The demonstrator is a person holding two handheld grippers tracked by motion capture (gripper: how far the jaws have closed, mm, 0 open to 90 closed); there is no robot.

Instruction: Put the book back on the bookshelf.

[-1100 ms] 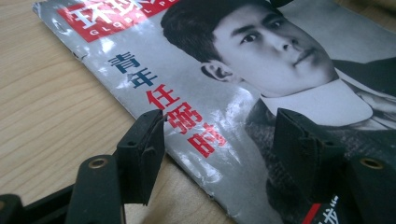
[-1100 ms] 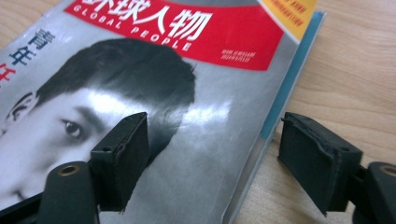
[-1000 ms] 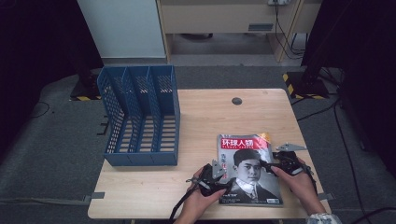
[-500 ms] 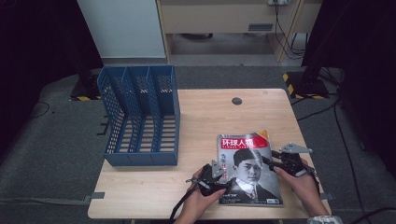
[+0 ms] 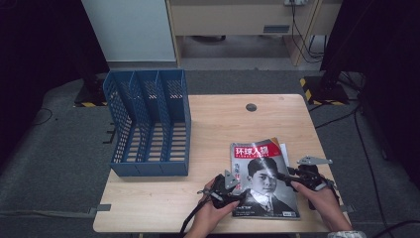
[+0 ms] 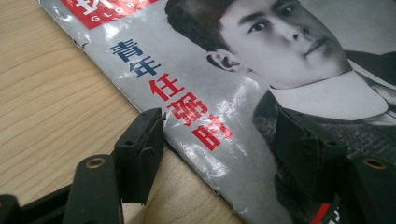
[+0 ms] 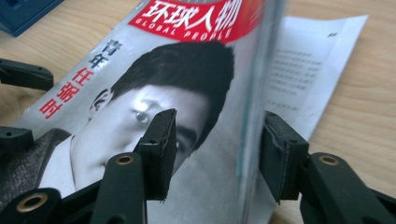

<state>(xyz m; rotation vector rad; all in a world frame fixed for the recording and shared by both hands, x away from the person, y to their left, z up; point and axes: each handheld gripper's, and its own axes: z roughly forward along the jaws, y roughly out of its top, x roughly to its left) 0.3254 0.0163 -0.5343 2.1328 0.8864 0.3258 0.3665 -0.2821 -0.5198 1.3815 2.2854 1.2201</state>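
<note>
On the table [image 5: 218, 119], both grippers straddle the magazine [image 5: 265, 181] — left gripper [image 5: 233, 191] apart; right gripper [image 5: 287, 177] just closing, unclamped.

Right hand-held gripper [image 5: 289, 177] jaws just closing, straddling magazine [image 5: 265, 183] right edge

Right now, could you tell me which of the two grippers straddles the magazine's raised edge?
The right gripper: the magazine's lifted right edge stands between its jaws, above a loose page. The left gripper straddles the flat left edge.
</note>
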